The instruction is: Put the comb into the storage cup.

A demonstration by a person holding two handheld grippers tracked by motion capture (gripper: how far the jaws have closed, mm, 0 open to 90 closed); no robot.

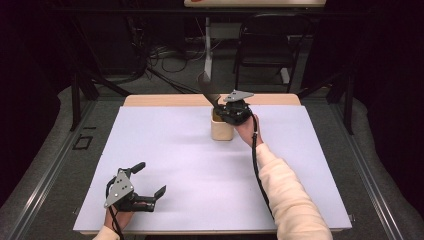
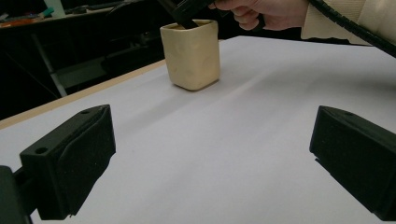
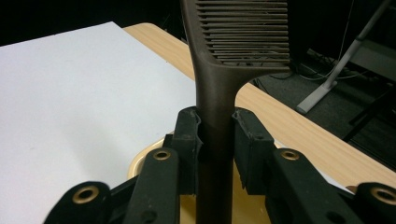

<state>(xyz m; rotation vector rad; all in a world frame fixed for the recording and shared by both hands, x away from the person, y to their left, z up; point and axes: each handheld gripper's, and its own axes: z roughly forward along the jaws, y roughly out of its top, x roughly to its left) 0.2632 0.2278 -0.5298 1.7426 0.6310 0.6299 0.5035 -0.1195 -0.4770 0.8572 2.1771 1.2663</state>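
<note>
Right gripper view looks straight along two black pads (image 3: 189,135) pressed against either side of a dark brown comb's (image 3: 215,93) handle. The handle stands upright between them, the pads clamping it below the point where it widens into the toothed head. The teeth run level across the top of that view, well above the pads. Under the jaws lies the pale yellow rim of a cup (image 3: 140,161), and the handle's lower end goes down toward its opening; how deep it reaches cannot be told.

From the high view, the right gripper (image 1: 223,111) sits over the cup (image 1: 221,131) near the far edge of the white table (image 1: 200,165), with the comb (image 1: 207,87) rising up and to the left from it. The right hand (image 1: 247,131) holds the gripper from the near side, the cream sleeve (image 1: 287,195) slanting back to the lower right edge and a black cable running along it.

The left gripper (image 1: 150,181) rests low near the table's front left corner, its jaws spread wide with nothing between them, pointing to the right. The left hand (image 1: 116,217) grips it from below. In the left gripper view its two pads (image 2: 77,158) stand far apart over bare white tabletop, the cup (image 2: 191,53) well beyond them.
</note>
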